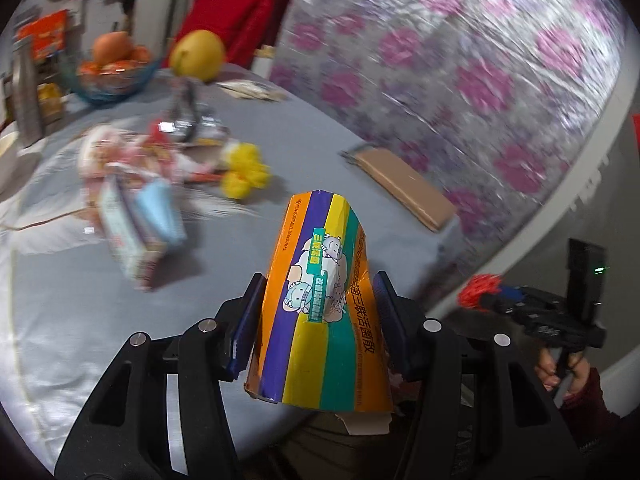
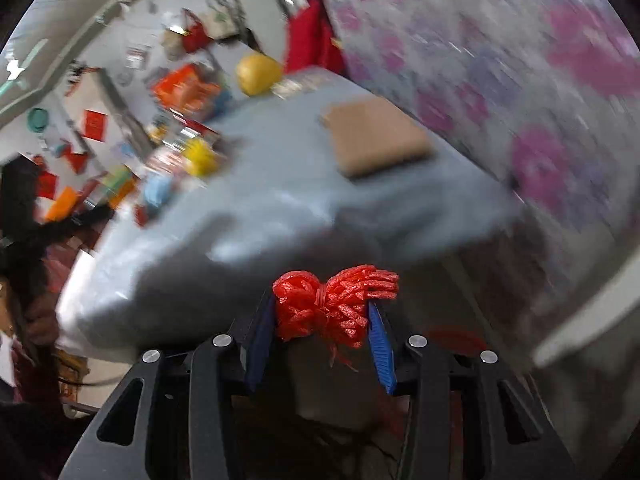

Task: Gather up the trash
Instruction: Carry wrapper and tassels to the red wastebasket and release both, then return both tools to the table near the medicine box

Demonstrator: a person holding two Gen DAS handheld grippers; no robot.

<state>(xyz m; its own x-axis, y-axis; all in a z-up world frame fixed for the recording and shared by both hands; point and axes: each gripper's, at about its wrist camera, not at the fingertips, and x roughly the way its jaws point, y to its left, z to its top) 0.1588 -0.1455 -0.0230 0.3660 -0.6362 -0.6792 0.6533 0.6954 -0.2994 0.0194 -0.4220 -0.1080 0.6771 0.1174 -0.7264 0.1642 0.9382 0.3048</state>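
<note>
My left gripper [image 1: 318,286] is shut on a crumpled striped cardboard box [image 1: 320,300] in orange, purple, yellow and green, held above the near edge of the grey table [image 1: 100,300]. My right gripper [image 2: 320,312] is shut on a bunched red foam fruit net [image 2: 336,304], off the table's near corner. In the left wrist view the right gripper [image 1: 486,294] shows at the right with the red net [image 1: 478,290] at its tip and a hand [image 1: 560,372] on its grip. More litter lies on the table: a yellow foam net [image 1: 244,170], a blue-and-white carton [image 1: 140,220] and pink wrappers [image 1: 116,152].
A brown flat package [image 1: 404,186] lies near the table's right edge. A bowl of oranges [image 1: 114,68], a yellow pomelo [image 1: 198,54] and a metal flask [image 1: 26,96] stand at the back. A flowered cover [image 1: 460,60] hangs to the right. Both views are motion-blurred.
</note>
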